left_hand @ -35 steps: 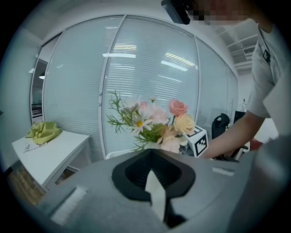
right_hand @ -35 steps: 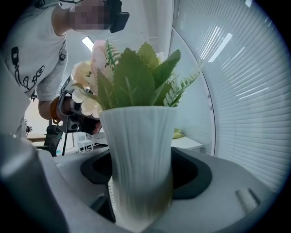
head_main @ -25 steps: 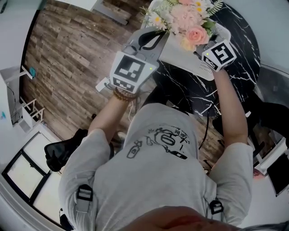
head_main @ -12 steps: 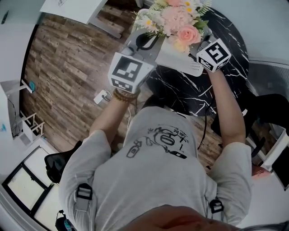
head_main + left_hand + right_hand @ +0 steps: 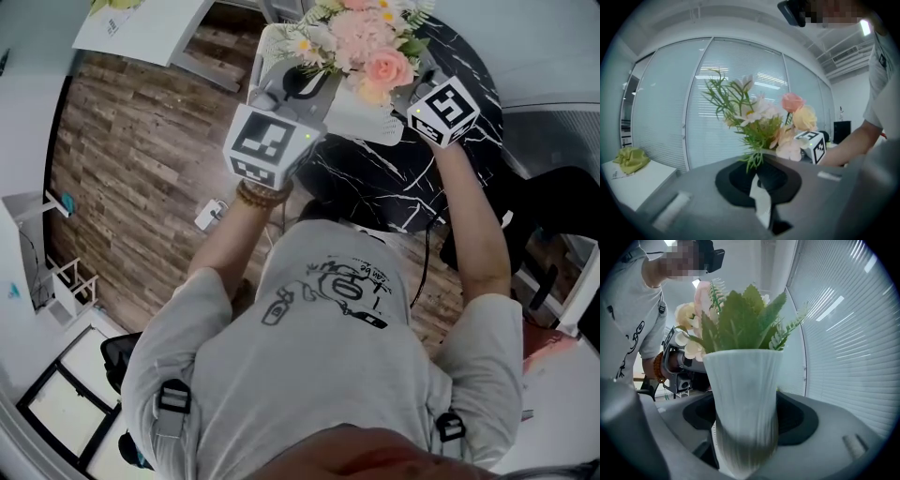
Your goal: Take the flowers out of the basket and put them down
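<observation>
A bouquet of pink, peach and white flowers (image 5: 375, 47) stands in a white ribbed vase (image 5: 743, 394) over the white basket (image 5: 370, 117) on the black marble table. My right gripper (image 5: 745, 427) is shut on the vase's lower body, with green leaves (image 5: 736, 319) rising above it. In the head view the right gripper (image 5: 412, 94) sits at the bouquet's right. My left gripper (image 5: 298, 86) is at the basket's left end. Its jaws (image 5: 761, 187) pinch a thin white edge, apparently the basket's rim, with the flowers (image 5: 764, 122) just beyond.
The round black marble table (image 5: 469, 169) carries the basket. A white desk (image 5: 150, 28) stands at the upper left over the wood floor (image 5: 122, 159). A dark chair (image 5: 553, 206) is at the right. Window blinds (image 5: 848, 333) lie behind the vase.
Both grippers, the bouquet and the basket sit slightly further left and higher in the head view. Both grips look unchanged.
</observation>
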### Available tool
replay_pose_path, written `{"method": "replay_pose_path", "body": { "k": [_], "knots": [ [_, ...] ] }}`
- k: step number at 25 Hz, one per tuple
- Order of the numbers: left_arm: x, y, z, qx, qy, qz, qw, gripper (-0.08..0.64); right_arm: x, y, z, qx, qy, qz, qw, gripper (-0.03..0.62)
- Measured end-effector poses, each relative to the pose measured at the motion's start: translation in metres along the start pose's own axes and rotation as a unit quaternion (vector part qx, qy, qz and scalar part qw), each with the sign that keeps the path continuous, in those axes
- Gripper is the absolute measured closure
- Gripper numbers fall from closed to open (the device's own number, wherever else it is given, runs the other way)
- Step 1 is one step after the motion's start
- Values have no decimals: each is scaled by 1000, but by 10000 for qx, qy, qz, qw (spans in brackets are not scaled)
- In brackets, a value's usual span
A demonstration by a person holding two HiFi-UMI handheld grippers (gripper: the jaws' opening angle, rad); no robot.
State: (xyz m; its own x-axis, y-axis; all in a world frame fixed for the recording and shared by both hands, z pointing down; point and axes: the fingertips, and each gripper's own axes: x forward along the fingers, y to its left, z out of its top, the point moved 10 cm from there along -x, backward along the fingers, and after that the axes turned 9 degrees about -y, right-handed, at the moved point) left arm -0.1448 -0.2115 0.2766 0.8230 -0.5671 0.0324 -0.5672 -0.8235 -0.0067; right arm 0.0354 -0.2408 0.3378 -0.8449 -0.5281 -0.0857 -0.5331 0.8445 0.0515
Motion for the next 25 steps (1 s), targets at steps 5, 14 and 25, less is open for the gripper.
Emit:
{"method": "replay_pose_path", "body": {
  "k": [5,14,25],
  "knots": [
    [15,-25,6,32,-76,-331,9994,557,-34,4,9,-28,84,-265,9996,229],
    [39,-70,18,-2,-192,-907,9957,557,-94,17,27,-120,194,-775,9967,229],
    [76,-130,27,-22,-291,-1672,9855,557,-173,29,43,-219,309,-1507,9878,229]
  ]
}}
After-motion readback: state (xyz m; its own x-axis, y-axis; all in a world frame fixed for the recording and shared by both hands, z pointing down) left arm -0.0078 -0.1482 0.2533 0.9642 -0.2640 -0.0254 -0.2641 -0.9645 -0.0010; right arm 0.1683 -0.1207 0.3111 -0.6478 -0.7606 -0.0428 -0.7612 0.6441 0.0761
